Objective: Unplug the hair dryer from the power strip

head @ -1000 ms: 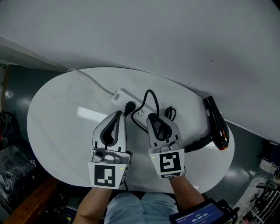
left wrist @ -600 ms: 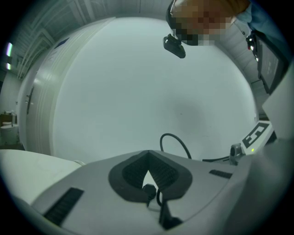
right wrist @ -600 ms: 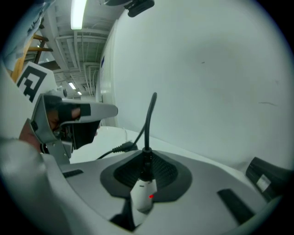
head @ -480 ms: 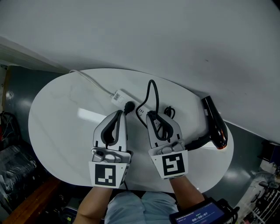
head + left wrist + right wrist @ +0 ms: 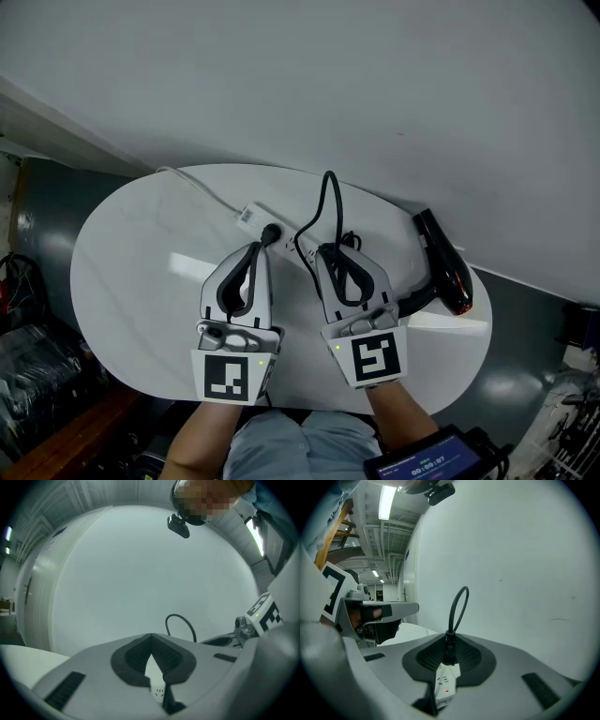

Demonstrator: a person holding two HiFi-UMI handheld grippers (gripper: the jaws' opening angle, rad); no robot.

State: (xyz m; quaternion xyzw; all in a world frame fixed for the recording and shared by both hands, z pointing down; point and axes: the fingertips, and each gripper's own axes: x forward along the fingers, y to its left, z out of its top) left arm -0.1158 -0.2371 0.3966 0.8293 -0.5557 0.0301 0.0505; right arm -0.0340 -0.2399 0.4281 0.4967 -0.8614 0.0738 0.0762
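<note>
Hair dryer (image 5: 448,274) lies at the right end of the white oval table (image 5: 141,281). Right gripper (image 5: 450,644) — jaws just drawn tighter — pinches the black plug (image 5: 450,652), which sits against the white power strip (image 5: 445,682). Left gripper (image 5: 151,639) — tips pressed together, with the strip visible beneath them.

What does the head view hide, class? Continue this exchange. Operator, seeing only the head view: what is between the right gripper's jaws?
Observer: In the right gripper view, the right gripper is clamped on the black plug; its jaws have just been closing.
Operator: Is the power strip switched on?
Observer: A small red light shows on it, just below the plug.
Operator: And the left gripper?
Observer: In the left gripper view its jaw tips meet; the strip's socket holes show through the gap behind them.
</note>
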